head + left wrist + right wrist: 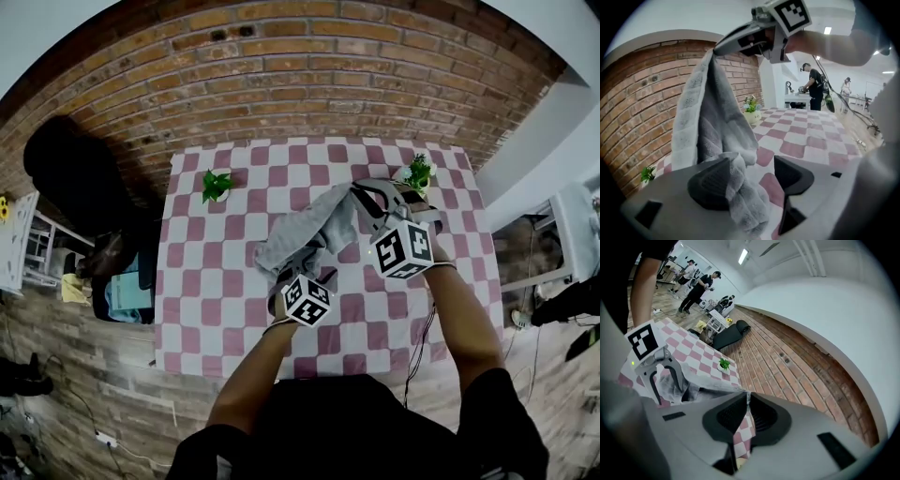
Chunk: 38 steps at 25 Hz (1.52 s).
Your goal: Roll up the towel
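Note:
A grey towel (298,230) hangs above the pink-and-white checked table (202,309). My right gripper (364,193) is shut on its upper corner; the left gripper view shows that right gripper (718,48) pinching the cloth from above, and in its own view the right gripper (746,411) has a thin towel edge (701,390) running out from its closed jaws. My left gripper (302,262) is at the towel's lower end. There, in the left gripper (750,174), a fold of towel (740,187) lies against the left pad, with a gap to the other pad.
Two small potted plants stand at the table's far side, one on the left (217,185) and one on the right (417,173). A brick wall (309,75) runs behind the table. A black chair (70,169) stands at the left. People (813,86) work in the background.

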### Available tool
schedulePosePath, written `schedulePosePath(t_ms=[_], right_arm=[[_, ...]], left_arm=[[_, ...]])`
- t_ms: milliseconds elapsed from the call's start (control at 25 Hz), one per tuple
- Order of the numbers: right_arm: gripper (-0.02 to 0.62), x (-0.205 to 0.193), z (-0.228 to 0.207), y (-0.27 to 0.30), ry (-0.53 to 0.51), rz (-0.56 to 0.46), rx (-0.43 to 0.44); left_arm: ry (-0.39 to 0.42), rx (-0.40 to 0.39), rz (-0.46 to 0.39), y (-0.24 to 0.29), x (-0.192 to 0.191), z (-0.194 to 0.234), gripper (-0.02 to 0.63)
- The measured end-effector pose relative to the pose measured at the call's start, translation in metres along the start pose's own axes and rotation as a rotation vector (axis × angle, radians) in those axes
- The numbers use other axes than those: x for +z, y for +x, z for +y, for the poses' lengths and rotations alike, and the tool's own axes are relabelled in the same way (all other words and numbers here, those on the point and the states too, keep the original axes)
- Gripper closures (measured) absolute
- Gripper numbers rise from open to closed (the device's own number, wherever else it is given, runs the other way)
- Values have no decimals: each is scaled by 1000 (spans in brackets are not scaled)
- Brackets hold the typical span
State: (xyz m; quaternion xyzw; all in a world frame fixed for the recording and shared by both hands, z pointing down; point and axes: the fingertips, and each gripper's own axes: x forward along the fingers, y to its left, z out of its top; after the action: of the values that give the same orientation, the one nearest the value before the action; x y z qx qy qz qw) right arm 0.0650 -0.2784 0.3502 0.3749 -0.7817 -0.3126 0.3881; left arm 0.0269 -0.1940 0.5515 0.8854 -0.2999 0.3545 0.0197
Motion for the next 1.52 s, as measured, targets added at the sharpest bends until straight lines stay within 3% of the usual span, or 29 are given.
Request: schedulePosePath(t_ms=[160, 240, 360, 400, 440, 720, 1000, 1280, 1400, 1520], right_arm=[[571, -6, -1, -2, -3, -32, 8], [571, -10, -2, -1, -3, -39, 13], [571, -17, -4, 2, 2, -38, 18], [571, -20, -4, 3, 7, -36, 19], [571, -22, -4, 4, 13, -34, 19], [571, -39, -7, 6, 65, -6, 7], [571, -62, -22, -7, 157, 44, -53], [571, -82, -40, -39, 220, 83, -130], [571, -94, -41, -58, 238, 106, -156], [571, -107, -35, -78, 267, 136, -171]], left_arm=[[9, 97, 162, 31, -12, 15, 313], [4, 129, 208, 38, -17, 20, 392], [37, 174, 194, 36, -13, 21, 486], [47, 192, 184, 34, -12, 21, 566], [52, 203, 174, 31, -11, 20, 588], [26, 219, 77, -7, -1, 6, 595], [110, 240, 7, -74, 5, 0, 597], [348, 278, 108, -133, -39, 13, 597], [395, 291, 139, -153, -62, 34, 596], [444, 268, 114, -163, -78, 48, 595]])
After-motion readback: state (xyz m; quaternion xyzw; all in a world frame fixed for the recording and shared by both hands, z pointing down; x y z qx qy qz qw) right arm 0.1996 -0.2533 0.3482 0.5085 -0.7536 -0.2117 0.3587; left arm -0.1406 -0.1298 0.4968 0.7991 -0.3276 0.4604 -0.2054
